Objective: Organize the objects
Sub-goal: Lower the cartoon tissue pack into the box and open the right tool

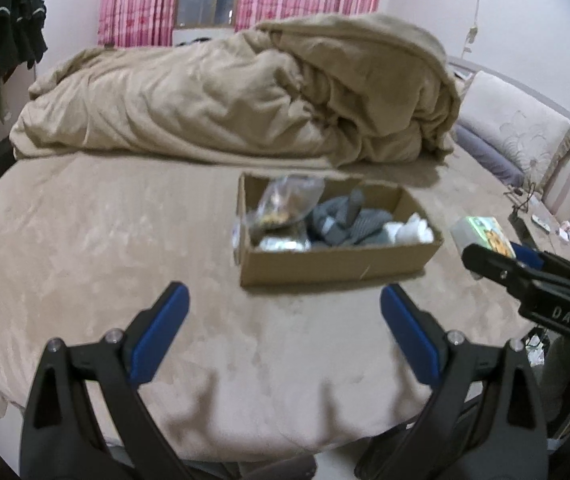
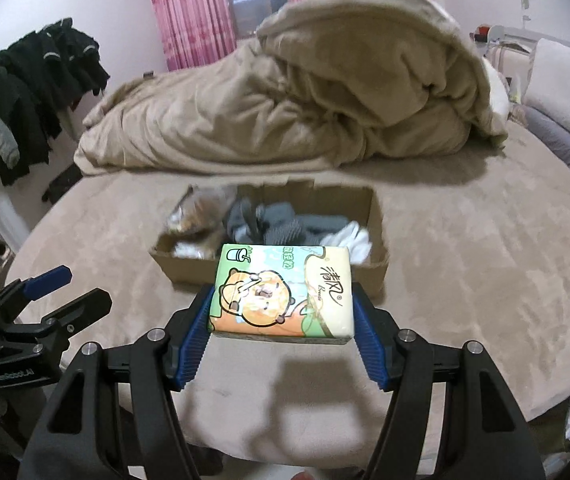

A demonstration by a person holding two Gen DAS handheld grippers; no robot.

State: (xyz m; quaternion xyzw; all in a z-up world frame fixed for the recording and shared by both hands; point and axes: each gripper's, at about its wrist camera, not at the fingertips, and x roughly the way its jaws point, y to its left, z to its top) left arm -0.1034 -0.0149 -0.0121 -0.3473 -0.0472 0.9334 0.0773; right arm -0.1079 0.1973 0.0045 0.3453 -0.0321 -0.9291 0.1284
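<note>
The right gripper [image 2: 281, 322] was closed on the tissue pack [image 2: 283, 290], one blue pad against each short side, so the pack's long axis ran across the span between the fingers. The pack was held flat, printed face up, clear of the bed [image 2: 465, 280] (its shadow fell on the cover below). The box [image 2: 377, 240] lay directly ahead of the pack along the gripper's forward line, its near wall just beyond and partly hidden by the pack's far edge. The box's long axis also ran left to right, roughly parallel to the pack's. It already held a plastic bag [image 2: 201, 210], grey cloth [image 2: 281, 224] and something white [image 2: 355, 240], which leaves little free floor; the pack would probably rest on top.

The left gripper [image 1: 285, 334] was wide open and held nothing, aimed at the box from the near side. The right gripper was the nearer to a placement, judged from the load it carried; a short advance and descent appears sufficient.
</note>
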